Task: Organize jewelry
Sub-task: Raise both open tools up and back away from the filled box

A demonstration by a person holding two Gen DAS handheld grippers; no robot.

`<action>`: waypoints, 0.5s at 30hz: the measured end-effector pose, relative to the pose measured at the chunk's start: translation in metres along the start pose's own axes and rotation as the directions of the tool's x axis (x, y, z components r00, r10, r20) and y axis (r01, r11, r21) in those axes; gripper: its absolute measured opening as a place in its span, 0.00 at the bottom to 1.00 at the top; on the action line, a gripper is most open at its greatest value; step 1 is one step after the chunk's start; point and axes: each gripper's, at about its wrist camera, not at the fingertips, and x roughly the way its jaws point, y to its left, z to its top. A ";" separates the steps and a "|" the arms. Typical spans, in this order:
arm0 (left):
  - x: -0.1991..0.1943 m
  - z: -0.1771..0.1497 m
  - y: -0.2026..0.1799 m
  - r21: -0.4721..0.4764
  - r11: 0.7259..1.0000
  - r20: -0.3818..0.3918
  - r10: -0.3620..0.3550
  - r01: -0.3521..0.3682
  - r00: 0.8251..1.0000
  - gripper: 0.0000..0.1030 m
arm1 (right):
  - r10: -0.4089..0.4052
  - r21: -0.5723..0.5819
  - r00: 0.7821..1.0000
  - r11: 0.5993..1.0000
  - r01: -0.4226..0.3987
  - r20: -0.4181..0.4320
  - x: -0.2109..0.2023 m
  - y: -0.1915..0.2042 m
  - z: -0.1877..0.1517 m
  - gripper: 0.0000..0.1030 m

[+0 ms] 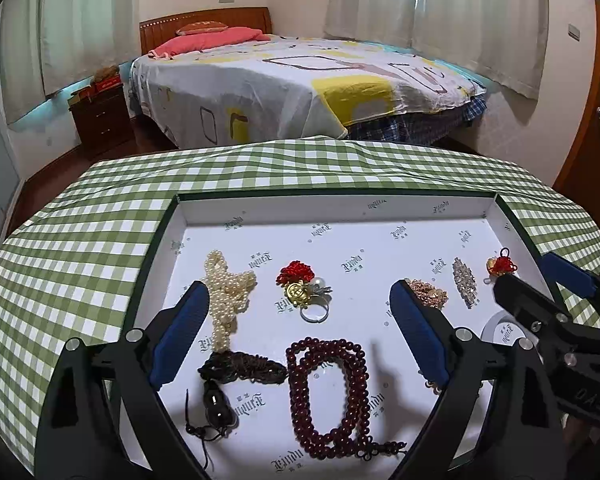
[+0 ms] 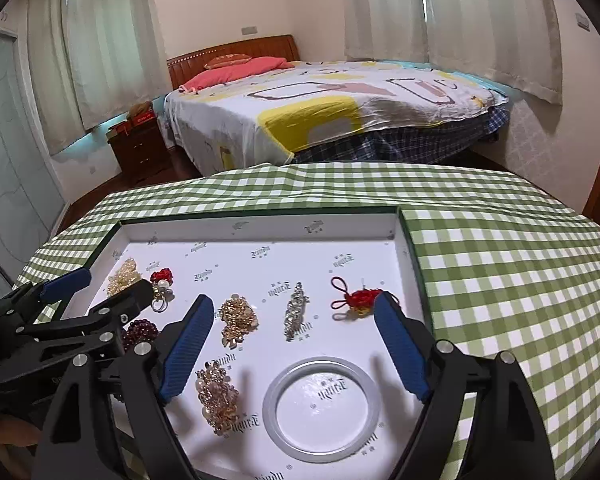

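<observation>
Tabletop [image 1: 100,216] in green check carries a white tray [image 1: 340,210] with all the jewelry inside. Dark red bead necklace [image 1: 327,396] lies doubled, long axis front to back; crystal strip [image 2: 295,312] runs likewise. Left gripper [image 1: 300,332] and right gripper [image 2: 294,342] hover, fingers wide apart, holding nothing.

The white tray lining [image 1: 340,240] had a blackletter logo printed all over, too distorted to read. The right tongs' [image 1: 540,280] body, at 4 o'clock, read "DAS".
</observation>
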 end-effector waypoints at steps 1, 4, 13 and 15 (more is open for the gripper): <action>-0.001 0.000 0.000 0.001 1.000 0.000 0.005 -0.005 1.000 0.87 | -0.004 0.003 1.000 1.000 0.004 0.004 -0.002 -0.001 0.000 0.79; -0.008 -0.002 0.001 -0.001 1.000 0.001 0.012 -0.012 1.000 0.87 | -0.021 0.016 1.000 1.000 0.021 0.013 -0.010 -0.006 -0.002 0.80; -0.042 -0.018 0.005 -0.021 1.000 0.016 0.006 -0.005 1.000 0.87 | -0.052 0.015 0.998 0.999 0.051 0.025 -0.037 -0.008 -0.016 0.80; -0.053 -0.023 0.005 -0.019 1.000 0.024 0.014 -0.014 1.000 0.88 | -0.060 0.006 0.998 0.998 0.060 0.027 -0.046 -0.007 -0.021 0.80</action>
